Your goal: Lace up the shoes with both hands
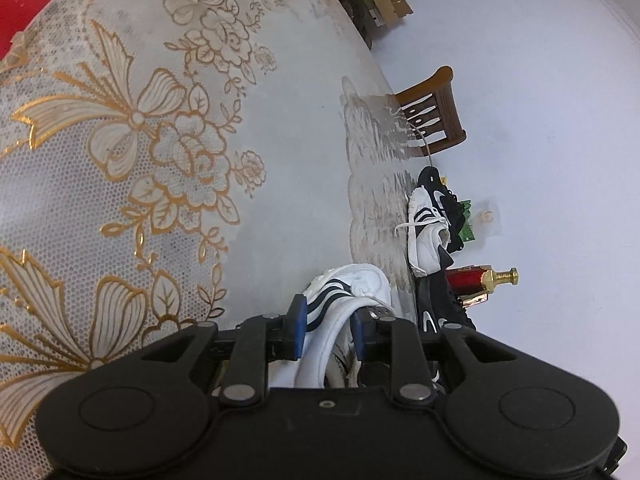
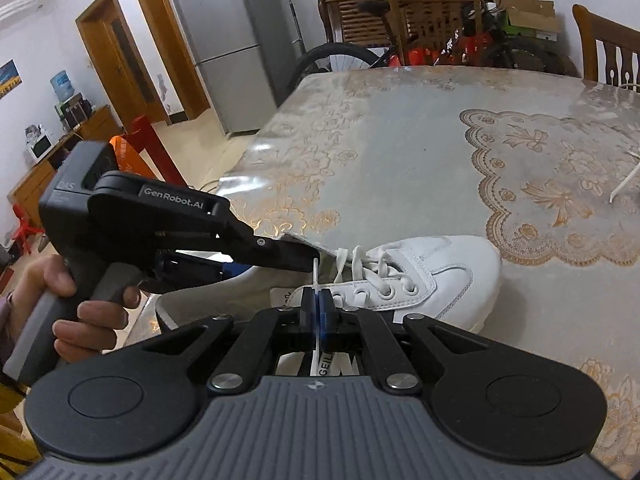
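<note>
A white shoe [image 2: 436,268] with black side stripes lies on the table, toe to the right in the right wrist view. Its white lace [image 2: 362,266] crosses several eyelets. My right gripper [image 2: 319,300] is shut on one upright strand of that lace, just behind the eyelets. My left gripper [image 2: 309,259] reaches in from the left over the shoe's rear. In its own view the left gripper [image 1: 328,330] has its blue pads [image 1: 298,328] closed on the white shoe's [image 1: 352,284] padded upper at the opening. A person's hand [image 2: 92,312] holds the left gripper's handle.
A patterned cloth covers the table [image 2: 400,152]. A second white shoe [image 1: 426,232], black shoes [image 1: 438,312] and a red bottle with a gold cap [image 1: 480,278] stand at the table's far side by the wall. A wooden chair [image 1: 436,112] stands behind. A loose lace end [image 2: 626,184] lies at the right.
</note>
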Demonstrator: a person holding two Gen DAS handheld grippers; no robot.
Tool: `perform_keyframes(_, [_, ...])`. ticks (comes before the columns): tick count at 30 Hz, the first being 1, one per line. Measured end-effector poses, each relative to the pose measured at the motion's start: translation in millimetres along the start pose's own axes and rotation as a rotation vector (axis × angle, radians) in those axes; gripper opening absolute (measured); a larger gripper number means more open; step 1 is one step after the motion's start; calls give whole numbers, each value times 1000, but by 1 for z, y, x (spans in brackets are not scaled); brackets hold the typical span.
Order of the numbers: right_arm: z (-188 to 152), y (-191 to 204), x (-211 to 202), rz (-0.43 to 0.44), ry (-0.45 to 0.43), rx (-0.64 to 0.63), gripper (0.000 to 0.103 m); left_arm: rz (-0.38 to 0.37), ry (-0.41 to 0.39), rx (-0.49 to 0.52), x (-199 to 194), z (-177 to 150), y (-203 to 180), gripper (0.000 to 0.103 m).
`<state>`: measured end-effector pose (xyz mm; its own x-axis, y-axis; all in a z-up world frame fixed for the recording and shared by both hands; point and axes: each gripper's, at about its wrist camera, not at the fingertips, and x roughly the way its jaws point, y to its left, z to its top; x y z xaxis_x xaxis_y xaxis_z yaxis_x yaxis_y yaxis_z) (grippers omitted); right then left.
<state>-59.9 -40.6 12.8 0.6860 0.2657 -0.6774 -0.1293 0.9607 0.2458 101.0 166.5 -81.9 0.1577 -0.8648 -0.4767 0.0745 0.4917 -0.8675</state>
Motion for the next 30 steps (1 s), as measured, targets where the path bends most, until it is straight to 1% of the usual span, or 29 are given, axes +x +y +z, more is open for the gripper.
perform_keyframes(2, [-3, 1, -3, -4, -26, 33, 1, 8, -1, 0, -1, 0, 0, 23])
perform_keyframes(3, [-4, 2, -4, -8, -41, 53, 1, 14, 0, -1, -2, 0, 1, 27])
perform_keyframes(4, [-7, 2, -5, -13, -67, 79, 1, 21, 3, -2, -3, -1, 2, 28])
perform_keyframes(7, [-15, 2, -8, -22, -138, 164, 1, 33, 15, -20, -5, -4, 8, 28])
perform_keyframes(9, [-19, 3, -7, -25, -160, 184, 1, 29, 19, -33, -4, -5, 11, 29])
perform_keyframes(13, [-23, 2, -5, -27, -203, 235, 1, 46, 26, -5, -3, -5, 8, 29])
perform_keyframes(18, [-14, 4, -2, -38, -167, 255, 1, 48, 31, -5, -2, -6, 8, 29])
perform_keyframes(22, [-7, -3, -1, 16, -124, 327, 1, 47, 54, 19, 4, -9, 4, 31])
perform_keyframes(23, [-7, -2, 0, -2, -126, 322, 1, 49, 56, 24, 5, -10, 3, 33])
perform_keyframes(24, [-7, 1, 1, -42, -135, 305, 1, 54, 52, 29, 5, -11, 2, 33])
perform_keyframes(27, [-8, 3, 2, -67, -148, 311, 1, 48, 51, 14, 6, -11, 3, 33])
perform_keyframes(30, [-9, 11, 2, -106, -146, 228, 0, 52, 51, 20, 5, -12, 2, 34])
